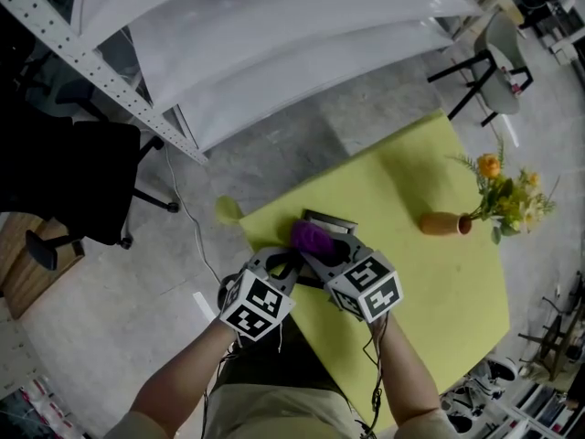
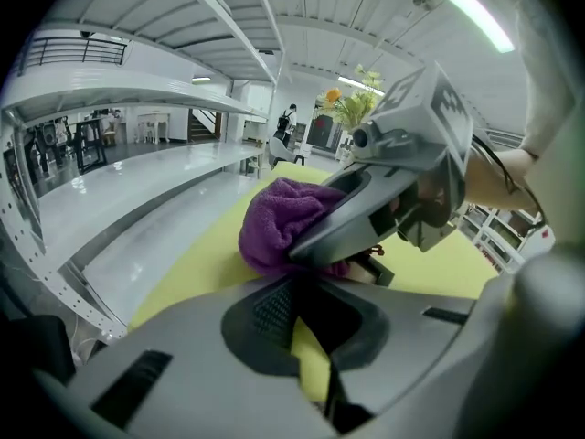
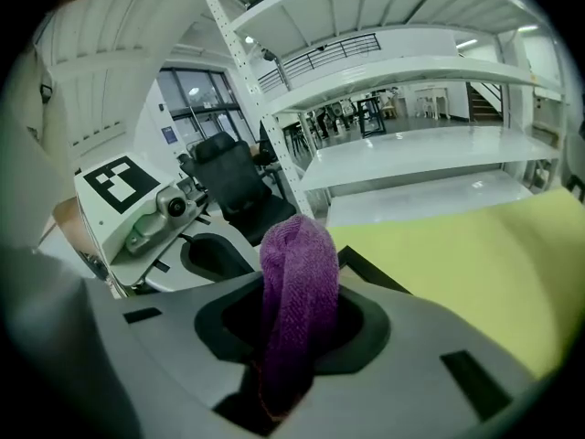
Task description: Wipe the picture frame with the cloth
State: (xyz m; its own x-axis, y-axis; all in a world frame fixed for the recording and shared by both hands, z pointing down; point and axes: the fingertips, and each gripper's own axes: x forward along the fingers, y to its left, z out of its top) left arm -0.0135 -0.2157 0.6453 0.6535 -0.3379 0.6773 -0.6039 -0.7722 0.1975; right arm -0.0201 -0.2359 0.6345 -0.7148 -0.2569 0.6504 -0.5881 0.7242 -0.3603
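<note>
A dark picture frame [image 1: 334,219] lies near the left corner of the yellow-green table [image 1: 430,300]. My right gripper [image 1: 322,252] is shut on a bunched purple cloth [image 1: 311,236], which rests on the frame. In the right gripper view the cloth [image 3: 297,282] stands up between the jaws, with the frame's dark edge [image 3: 370,268] just behind it. My left gripper [image 1: 291,262] reaches the frame's near side. Its jaws [image 2: 315,305] are close together with a dark slab, apparently the frame's edge, between them. Just beyond are the cloth [image 2: 283,218] and the right gripper [image 2: 402,172].
A brown vase [image 1: 445,223] with orange and yellow flowers [image 1: 503,195] lies on its side at the table's right. White shelving [image 1: 274,44] runs behind the table. A black office chair [image 1: 101,181] stands on the floor at left, and another chair [image 1: 498,53] at top right.
</note>
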